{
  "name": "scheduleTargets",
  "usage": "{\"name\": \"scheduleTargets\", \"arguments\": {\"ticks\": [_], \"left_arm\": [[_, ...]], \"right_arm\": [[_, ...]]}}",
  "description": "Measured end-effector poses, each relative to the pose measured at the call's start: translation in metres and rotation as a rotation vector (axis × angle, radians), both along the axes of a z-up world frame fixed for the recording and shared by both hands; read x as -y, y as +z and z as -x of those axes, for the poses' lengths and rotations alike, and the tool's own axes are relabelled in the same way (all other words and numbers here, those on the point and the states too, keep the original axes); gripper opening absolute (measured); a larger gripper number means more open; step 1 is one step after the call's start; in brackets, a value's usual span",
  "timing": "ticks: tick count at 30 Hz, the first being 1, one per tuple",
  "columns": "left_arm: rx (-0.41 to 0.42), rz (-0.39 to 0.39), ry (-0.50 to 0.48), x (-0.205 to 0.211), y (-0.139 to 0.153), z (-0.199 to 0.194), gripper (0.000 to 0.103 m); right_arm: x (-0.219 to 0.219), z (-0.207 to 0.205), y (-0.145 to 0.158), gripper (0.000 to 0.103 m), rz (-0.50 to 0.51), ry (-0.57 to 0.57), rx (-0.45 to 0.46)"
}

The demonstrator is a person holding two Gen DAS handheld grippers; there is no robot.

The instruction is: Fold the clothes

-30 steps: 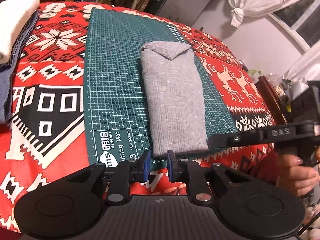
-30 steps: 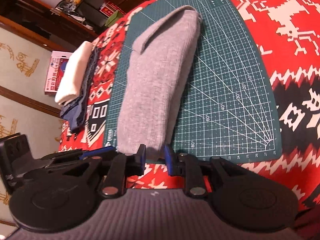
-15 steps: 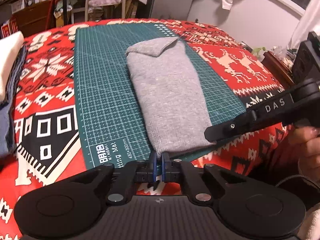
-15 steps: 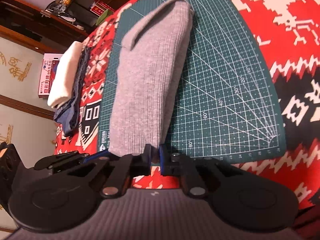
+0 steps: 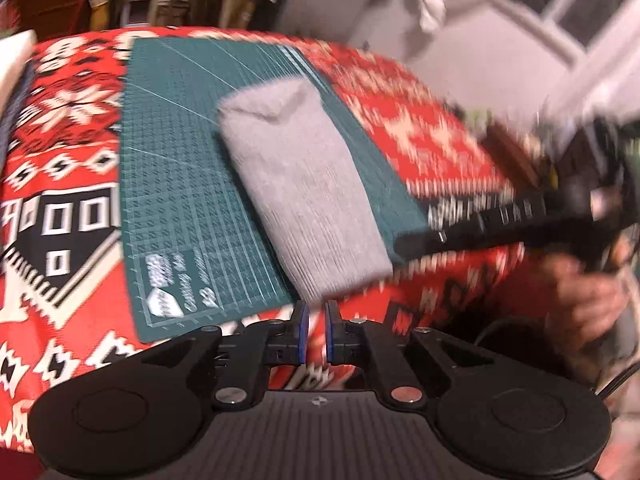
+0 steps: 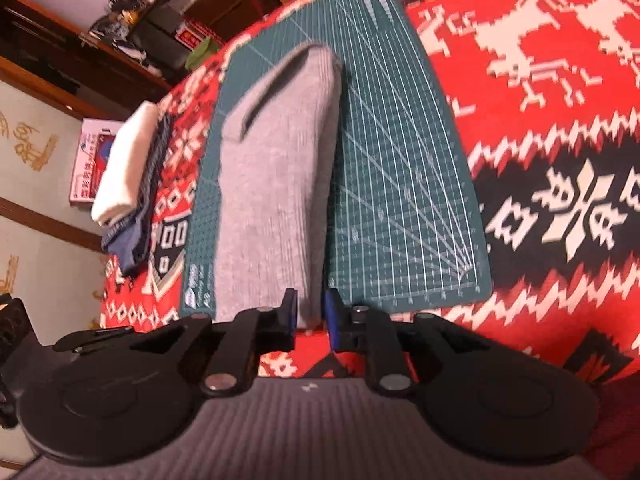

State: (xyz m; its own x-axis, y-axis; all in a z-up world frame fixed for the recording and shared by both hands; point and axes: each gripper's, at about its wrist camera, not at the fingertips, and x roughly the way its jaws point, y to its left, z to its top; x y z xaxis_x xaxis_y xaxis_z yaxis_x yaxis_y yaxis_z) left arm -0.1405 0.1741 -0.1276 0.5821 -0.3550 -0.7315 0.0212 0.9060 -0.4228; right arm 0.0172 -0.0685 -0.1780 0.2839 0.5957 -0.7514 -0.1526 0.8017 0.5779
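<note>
Now that both my claws, left (image 5: 313, 330) & right (image 6: 310, 316), have parted a bit since 0.5 s ago, pinching nothing, the folded grey garment (image 5: 304, 184) lies released on the cutting mat (image 5: 172, 160), near edge; fold looks done.

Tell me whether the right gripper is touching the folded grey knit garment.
Cannot tell. In the right wrist view the right gripper has the folded grey knit garment's near edge between its open fingers, but blur hides whether the pads press it.

Blurred print on cutting mat (image 5: 188, 184), nothing readable
</note>
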Motion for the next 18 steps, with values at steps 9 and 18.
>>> {"name": "scheduleTargets", "arguments": {"ticks": [9, 18], "left_arm": [[0.078, 0.176, 0.092, -0.016, 0.007, -0.042, 0.006], [0.001, 0.099, 0.063, 0.005, -0.027, -0.057, 0.007]], "right_arm": [[-0.026, -0.024, 0.041, 0.018, 0.009, 0.07, 0.148], [-0.059, -0.035, 0.001, 0.012, 0.09, 0.117, 0.092]]}}
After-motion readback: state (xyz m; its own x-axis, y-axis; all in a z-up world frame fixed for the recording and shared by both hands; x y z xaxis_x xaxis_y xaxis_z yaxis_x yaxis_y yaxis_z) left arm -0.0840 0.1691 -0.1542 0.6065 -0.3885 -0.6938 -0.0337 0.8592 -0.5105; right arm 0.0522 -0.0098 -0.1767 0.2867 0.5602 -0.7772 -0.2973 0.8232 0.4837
